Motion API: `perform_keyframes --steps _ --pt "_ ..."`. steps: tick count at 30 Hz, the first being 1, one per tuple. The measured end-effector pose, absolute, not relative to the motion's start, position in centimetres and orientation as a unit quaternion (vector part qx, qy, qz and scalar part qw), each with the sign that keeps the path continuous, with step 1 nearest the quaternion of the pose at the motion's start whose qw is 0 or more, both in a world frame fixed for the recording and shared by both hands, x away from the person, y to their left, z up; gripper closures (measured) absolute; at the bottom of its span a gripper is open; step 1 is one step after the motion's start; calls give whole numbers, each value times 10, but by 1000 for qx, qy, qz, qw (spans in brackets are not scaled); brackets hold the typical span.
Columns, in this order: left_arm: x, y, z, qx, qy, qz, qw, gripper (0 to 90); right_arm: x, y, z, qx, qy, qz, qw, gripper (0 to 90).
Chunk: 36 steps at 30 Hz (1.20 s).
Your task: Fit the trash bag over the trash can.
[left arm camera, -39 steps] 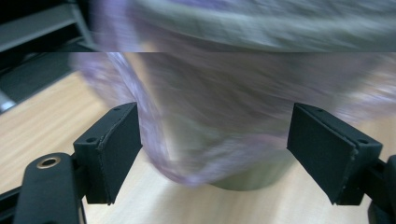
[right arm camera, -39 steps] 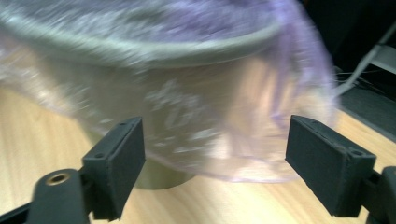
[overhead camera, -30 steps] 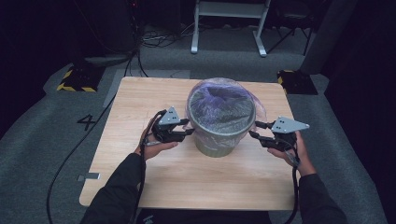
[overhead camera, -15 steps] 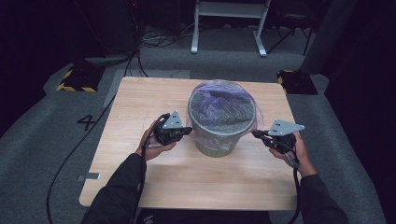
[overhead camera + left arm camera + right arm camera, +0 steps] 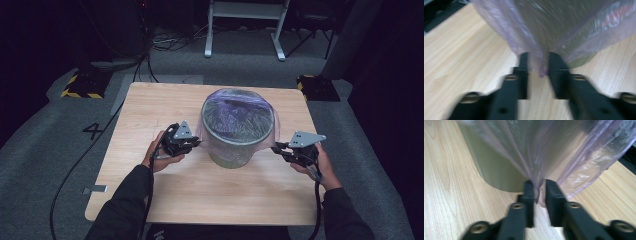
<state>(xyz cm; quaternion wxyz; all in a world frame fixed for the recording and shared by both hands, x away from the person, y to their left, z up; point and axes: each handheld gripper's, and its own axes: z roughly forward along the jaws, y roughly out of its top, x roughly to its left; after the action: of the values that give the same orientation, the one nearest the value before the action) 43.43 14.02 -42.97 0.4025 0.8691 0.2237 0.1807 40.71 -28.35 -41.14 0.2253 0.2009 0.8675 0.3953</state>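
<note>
A: Start with your left gripper [image 5: 538, 65]. What are its jaws doing?

B: They stand a little apart and have just been opening. A fold of the purple plastic bag [image 5: 529, 37] hangs down between them. The view is blurred, but you can see a gap on either side of the fold, so the pads are not pressing on it. Call it released, with the film between the jaws.

A: And your right gripper [image 5: 539, 187]?

B: Much the same. Its jaws have also just been opening, and a pleat of the bag [image 5: 544, 155] drops into the narrow slot between them. The film lies close to the pads, but there is a sliver of space, so that grip is let go too.

A: Where do you see them from above?

B: In the high view your left gripper [image 5: 196, 143] sits just beside the left wall of the bin [image 5: 235, 155], at the hem of the bag [image 5: 239, 117]. Your right gripper [image 5: 276, 148] is at the opposite side, its tips at the bag's edge there. Both point inward at the bin from either side.

A: And the bin itself?

B: It stands upright near the middle of the wooden counter [image 5: 150, 107], slightly toward the far edge. The bag lines it and is folded over the rim, with its skirt hanging partway down the outside wall
</note>
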Motion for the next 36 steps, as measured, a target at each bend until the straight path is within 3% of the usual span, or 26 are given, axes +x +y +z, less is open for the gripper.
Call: perform_keyframes --steps 1,3,11,20,28,36 --pt "434 144 -427 866 228 182 407 626 406 -288 -409 201 863 407 221 669" --pt "433 156 -419 857 229 176 428 601 404 -296 -403 208 855 425 213 570" --pt "449 190 -383 792 294 205 494 349 394 -328 -365 218 817 479 235 391" --pt "482 174 -361 777 308 216 505 355 390 -327 -324 185 811 494 251 334" --pt "498 156 -358 774 315 215 506 358 391 -338 -335 199 837 449 243 273" --pt "510 148 -351 776 313 218 503 370 407 -352 -326 246 797 495 244 313"
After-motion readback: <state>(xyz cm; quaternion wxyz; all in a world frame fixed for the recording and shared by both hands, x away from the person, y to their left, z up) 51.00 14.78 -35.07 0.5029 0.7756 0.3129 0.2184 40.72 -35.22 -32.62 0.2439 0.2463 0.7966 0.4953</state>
